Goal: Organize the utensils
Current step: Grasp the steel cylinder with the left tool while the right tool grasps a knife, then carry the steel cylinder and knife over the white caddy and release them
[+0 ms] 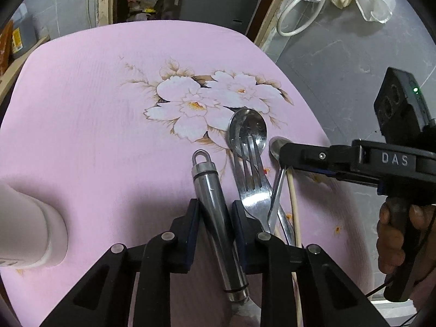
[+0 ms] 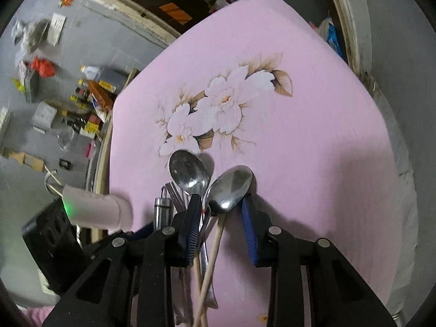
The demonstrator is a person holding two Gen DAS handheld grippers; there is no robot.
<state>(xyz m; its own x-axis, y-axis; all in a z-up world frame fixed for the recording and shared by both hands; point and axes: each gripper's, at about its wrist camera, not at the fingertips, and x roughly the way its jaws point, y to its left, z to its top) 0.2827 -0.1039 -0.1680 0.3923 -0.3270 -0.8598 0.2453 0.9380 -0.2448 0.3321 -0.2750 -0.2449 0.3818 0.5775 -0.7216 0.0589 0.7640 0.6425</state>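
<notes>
Utensils lie in a loose pile on a pink flowered cloth [image 1: 95, 114]. My left gripper [image 1: 215, 215] has its fingers on either side of a thick steel handle with a hanging loop [image 1: 211, 190]; the jaws look closed against it. Beside it lie a fork [image 1: 252, 169] over a large spoon [image 1: 246, 128], a smaller spoon [image 1: 275, 147] and a thin wooden stick [image 1: 294, 204]. My right gripper [image 2: 222, 212] is open around the smaller spoon [image 2: 231, 188], above the sticks [image 2: 215, 245]. The large spoon [image 2: 188, 171] lies to its left.
A pale pink tube-like object [image 1: 30, 234] lies at the cloth's left edge, also in the right wrist view [image 2: 95, 212]. Grey floor with scattered boxes [image 2: 54, 95] lies beyond the cloth. A white cable [image 1: 297, 13] lies at the far right.
</notes>
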